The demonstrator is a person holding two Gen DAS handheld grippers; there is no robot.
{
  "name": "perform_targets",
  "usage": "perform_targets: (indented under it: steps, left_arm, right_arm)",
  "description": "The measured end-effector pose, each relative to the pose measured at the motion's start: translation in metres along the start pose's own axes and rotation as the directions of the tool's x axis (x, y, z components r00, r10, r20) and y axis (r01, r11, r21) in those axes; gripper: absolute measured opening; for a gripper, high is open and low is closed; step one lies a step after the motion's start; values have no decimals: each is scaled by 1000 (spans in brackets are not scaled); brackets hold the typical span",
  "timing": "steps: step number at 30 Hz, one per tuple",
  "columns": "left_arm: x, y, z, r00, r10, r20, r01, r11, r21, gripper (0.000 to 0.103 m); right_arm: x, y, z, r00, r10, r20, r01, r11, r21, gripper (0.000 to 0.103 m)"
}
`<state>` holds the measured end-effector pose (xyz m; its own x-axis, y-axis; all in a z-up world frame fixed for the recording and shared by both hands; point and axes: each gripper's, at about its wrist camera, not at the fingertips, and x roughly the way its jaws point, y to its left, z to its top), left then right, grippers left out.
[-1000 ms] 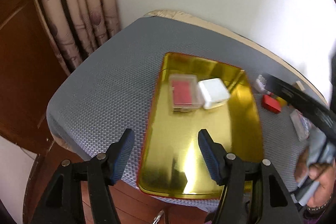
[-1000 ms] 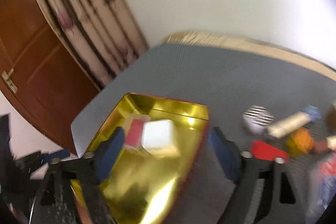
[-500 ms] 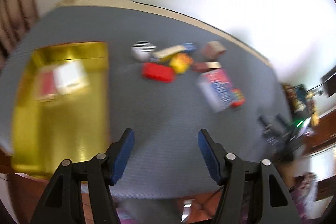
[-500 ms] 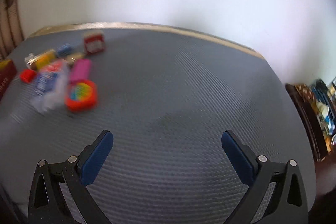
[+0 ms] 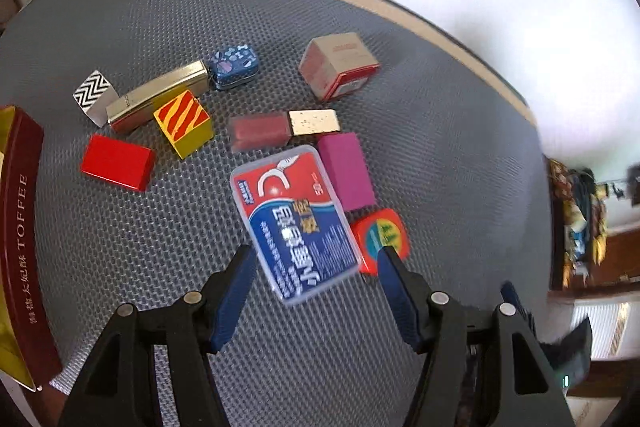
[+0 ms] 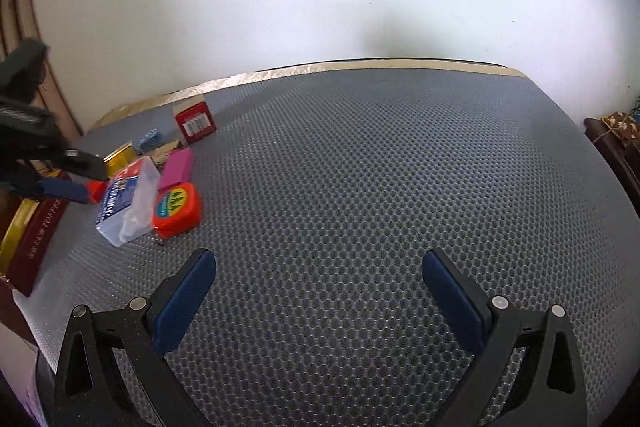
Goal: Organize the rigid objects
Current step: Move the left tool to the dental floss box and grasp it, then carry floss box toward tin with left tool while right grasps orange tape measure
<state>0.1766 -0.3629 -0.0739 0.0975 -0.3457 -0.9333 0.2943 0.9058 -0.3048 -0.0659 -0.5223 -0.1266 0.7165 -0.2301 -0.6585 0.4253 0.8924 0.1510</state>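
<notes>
The half-open, empty left gripper point(image 5: 314, 269) hovers nearest the clear plastic red-and-blue labelled box point(image 5: 294, 219), its long axis running eleven-to-five between the fingers, while the wide-open right gripper point(image 6: 318, 283) holds nothing.

Left gripper point(image 5: 314, 273) tips steeply downward, its blue pads point(image 5: 236, 291) parted with a clear gap and nothing pressed between them. Right gripper point(image 6: 318, 281) angles down more gently, jaws spread as wide as they go, empty between the pads point(image 6: 184, 301). From the right wrist view, the left gripper's fingers point(image 6: 68, 189) show off to the far left of the right tongs.
</notes>
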Motion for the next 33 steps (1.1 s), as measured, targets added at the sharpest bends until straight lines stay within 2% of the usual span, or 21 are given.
perform_targets:
  steps: [4,10,16,20,24,28,33]
  left_arm:
    - [13,-1,7,999,50,-15,-51,998,-48,64]
    - [35,-11,20,993,111,-24,-113,992,-50,65]
    - [51,-3,24,995,91,-39,-94,989,-110,66]
    - [48,-4,19,995,102,-15,-103,993,-61,65]
    - [42,5,1,997,76,-12,-77,995,-69,65]
    - [32,23,-17,999,13,-34,-16,996,-90,65]
    - [16,35,-32,999,-16,-32,14,997,-73,65]
  right_arm:
    - [-4,-3,-1,999,46,11,-46,999,6,103]
    - [-6,-14,-1,994,108,16,-108,993,54,103]
    - [-13,-20,-3,993,118,13,-119,991,59,103]
    - [-8,-19,-2,993,115,4,-115,991,65,103]
    - [2,-14,0,994,113,-9,-112,991,67,103]
    - [7,4,3,989,142,-30,-141,990,10,103]
    - [13,45,12,982,178,-56,-184,976,-118,103]
